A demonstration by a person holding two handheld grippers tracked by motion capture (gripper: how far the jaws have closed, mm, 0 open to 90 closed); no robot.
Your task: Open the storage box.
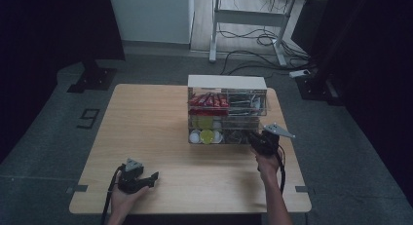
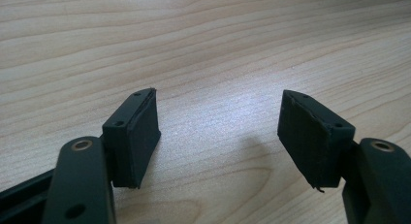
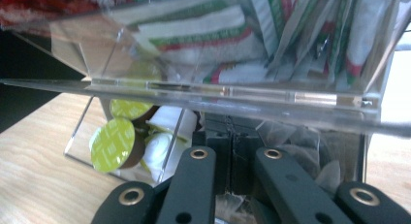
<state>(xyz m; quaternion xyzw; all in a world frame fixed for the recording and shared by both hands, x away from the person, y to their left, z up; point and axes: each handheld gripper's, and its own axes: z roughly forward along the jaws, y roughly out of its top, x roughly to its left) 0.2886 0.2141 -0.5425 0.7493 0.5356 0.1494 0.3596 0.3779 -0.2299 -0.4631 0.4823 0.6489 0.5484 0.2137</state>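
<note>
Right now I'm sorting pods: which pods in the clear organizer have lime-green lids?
The two coffee pods at the bottom compartment's left end; the white-lidded cups beside them aren't green.

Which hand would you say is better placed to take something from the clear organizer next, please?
The right: its claw is already at the clear organizer, jaws shut in the bottom compartment. The left claw rests open near the table edge, far off.

One clear organiser — two tongs, one wooden table.
</note>
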